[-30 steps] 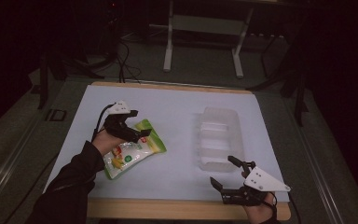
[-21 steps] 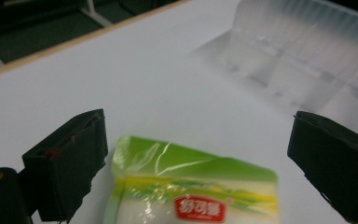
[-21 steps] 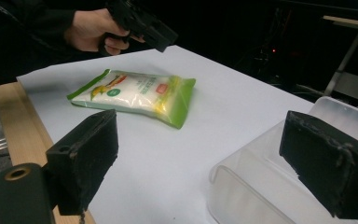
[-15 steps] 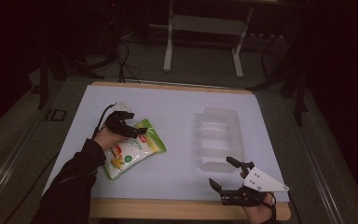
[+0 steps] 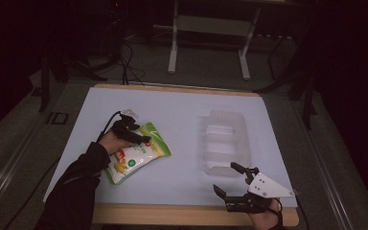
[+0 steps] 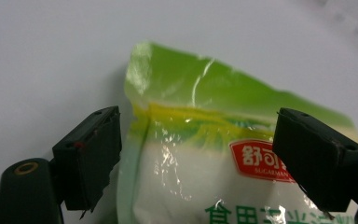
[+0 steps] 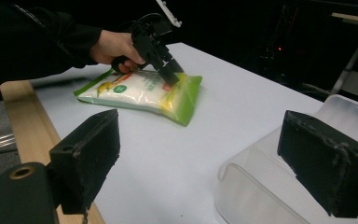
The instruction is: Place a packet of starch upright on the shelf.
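A snack bag point(image 5: 136, 155), green at the top and white with a red label, lies flat on the white table at the left. My left gripper point(image 5: 139, 139) points down over the bag's green end. In the left gripper view the bag point(image 6: 200, 121) lies between the jaws of this gripper point(image 6: 200, 158), which have just been closing and stand apart without pressing on it. My right gripper point(image 5: 224, 177) rests open near the front edge on the right, with nothing between its jaws. The right gripper view point(image 7: 200, 154) looks across at the bag point(image 7: 140, 95) and the left gripper point(image 7: 170, 74).
A clear plastic container point(image 5: 225, 139) stands right of centre, just beyond my right gripper; its rim point(image 7: 279, 186) is close in the right gripper view. The table's wooden front edge point(image 5: 172, 215) runs below both hands. A metal stand point(image 5: 208, 28) is beyond the table.
My left gripper has come down and slightly right onto the bag's green end, and its jaws have narrowed. The right gripper and the container have not moved.
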